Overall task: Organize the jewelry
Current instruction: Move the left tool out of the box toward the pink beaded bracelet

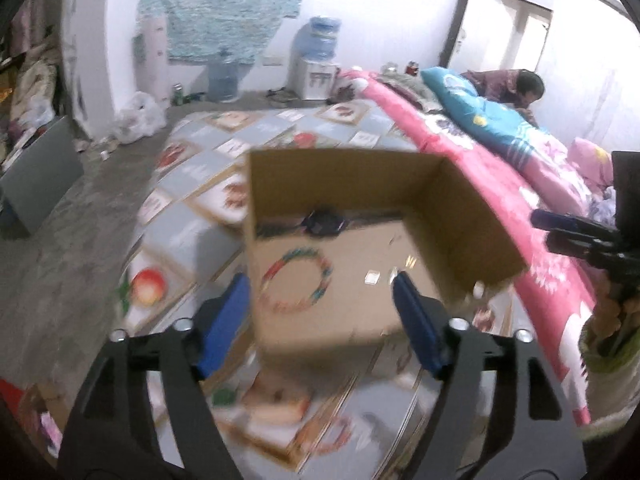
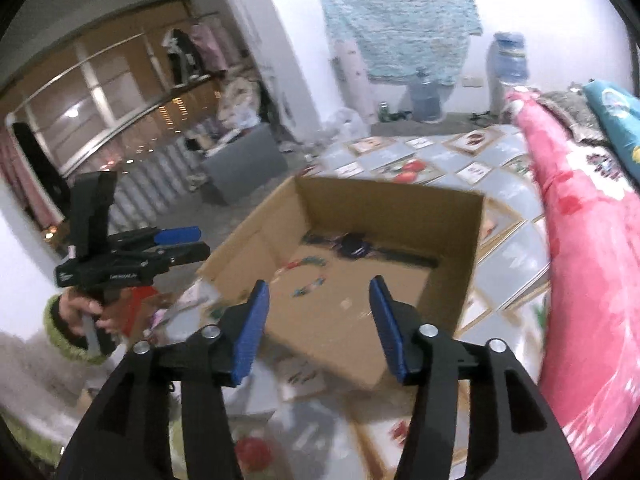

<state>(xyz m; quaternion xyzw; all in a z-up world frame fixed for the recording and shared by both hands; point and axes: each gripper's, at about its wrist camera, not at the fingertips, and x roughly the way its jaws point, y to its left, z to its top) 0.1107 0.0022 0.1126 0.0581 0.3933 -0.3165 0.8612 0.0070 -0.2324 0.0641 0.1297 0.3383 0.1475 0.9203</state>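
An open cardboard box (image 1: 472, 216) (image 2: 384, 208) sits on a tile-patterned cover. On its floor lie a multicoloured bead bracelet (image 1: 296, 280) (image 2: 308, 276), a dark watch (image 1: 324, 222) (image 2: 354, 245) by the far wall, and small pale bits (image 1: 372, 278). My left gripper (image 1: 320, 284) is open over the box's near edge with nothing between its blue pads; the right wrist view shows it (image 2: 196, 242) to the box's left, held by a hand in a green cuff. My right gripper (image 2: 320, 286) is open and empty above the near rim, and appears at the right edge (image 1: 540, 228).
A pink floral quilt (image 1: 480, 184) (image 2: 580, 216) rises right of the box, with a blue pillow (image 1: 480, 116) behind. A person (image 1: 524, 88) is at the far right. A water dispenser (image 1: 316, 60), a bottle, bags and a grey box (image 2: 244, 160) stand on the floor beyond.
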